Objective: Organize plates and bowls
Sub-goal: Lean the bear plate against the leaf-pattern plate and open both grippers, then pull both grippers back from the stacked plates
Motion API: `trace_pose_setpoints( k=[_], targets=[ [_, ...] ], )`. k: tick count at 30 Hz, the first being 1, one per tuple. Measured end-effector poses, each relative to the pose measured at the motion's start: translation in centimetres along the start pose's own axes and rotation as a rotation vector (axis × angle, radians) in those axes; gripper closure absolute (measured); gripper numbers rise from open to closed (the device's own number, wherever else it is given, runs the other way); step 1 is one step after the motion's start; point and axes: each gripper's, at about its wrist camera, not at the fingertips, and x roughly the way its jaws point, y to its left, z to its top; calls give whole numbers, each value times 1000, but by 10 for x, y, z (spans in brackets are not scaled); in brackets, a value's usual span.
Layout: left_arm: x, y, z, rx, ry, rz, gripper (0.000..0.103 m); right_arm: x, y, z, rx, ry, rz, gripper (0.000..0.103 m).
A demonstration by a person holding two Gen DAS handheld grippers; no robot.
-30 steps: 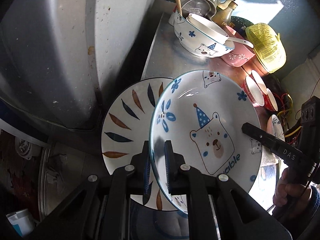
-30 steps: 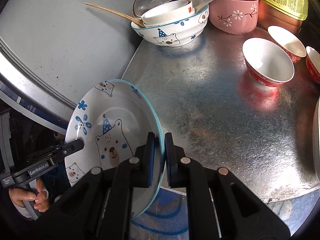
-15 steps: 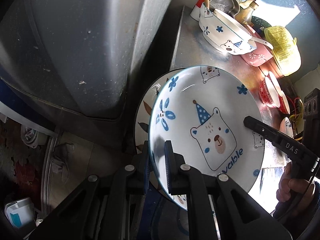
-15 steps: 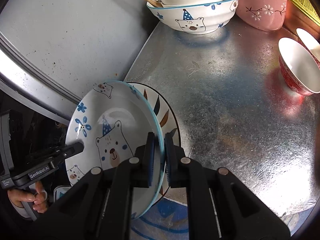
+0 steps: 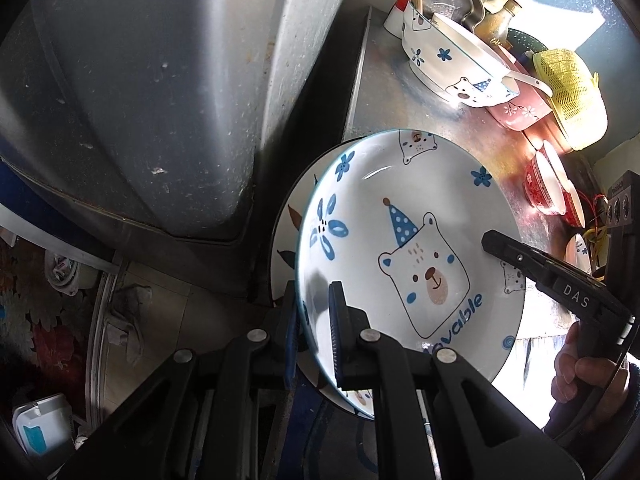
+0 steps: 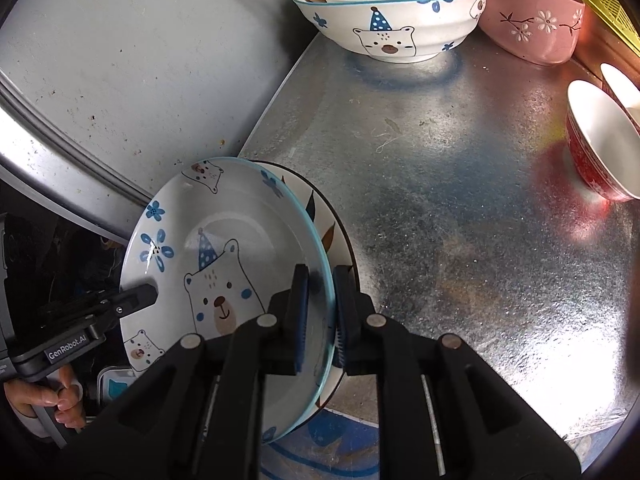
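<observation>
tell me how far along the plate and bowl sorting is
Early stage. In hand: both the left gripper and right gripper are shut on the white bear-print plate, held just over the leaf-pattern plate. Left: the red bowls, pink bowl and bear-print bowl stack are unsorted.

Left tool [image 5: 312, 328], right tool [image 6: 320, 312] — both clamped on plate rim [image 5: 316, 352].

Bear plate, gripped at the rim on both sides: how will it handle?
Bear plate looks glazed ceramic: probably rigid, likely slippery. Left gripper and right gripper each pinch only its thin rim, so it may pivot. Probably chips against the leaf-pattern plate beneath.
</observation>
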Motion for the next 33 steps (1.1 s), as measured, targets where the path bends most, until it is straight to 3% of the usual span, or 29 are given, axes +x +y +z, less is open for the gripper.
trace_pose_setpoints(
  k=[5, 10, 15, 17, 19, 25, 27, 29, 33],
  targets=[
    [0, 0, 1, -2, 4, 5, 89, 5, 0, 4, 0, 8, 3, 87],
    [-2, -3, 1, -3, 7, -5, 76, 4, 1, -2, 7, 15, 19, 85],
    [-4, -3, 1, -5, 5, -8, 70, 1, 7, -7, -4, 4, 60, 61],
    [-12, -5, 2, 6, -27, -11, 56, 0, 12, -9, -9, -4, 68, 50],
    [-19, -7, 4, 8, -58, -25, 43, -3, 16, -10, -17, -29, 73, 44],
    [-24, -10, 5, 16, -65, -25, 32, -18, 20, -10, -32, -70, 65, 38],
    [-24, -10, 4, 15, -64, -23, 25, -24, 22, -11, -30, -80, 62, 26],
    [-26, -10, 4, 14, -74, -27, 18, -28, 19, -10, -23, -89, 60, 7],
    [-30, -15, 3, 24, -91, -29, 8, -41, 13, -14, -1, -105, 57, 0]
  ],
)
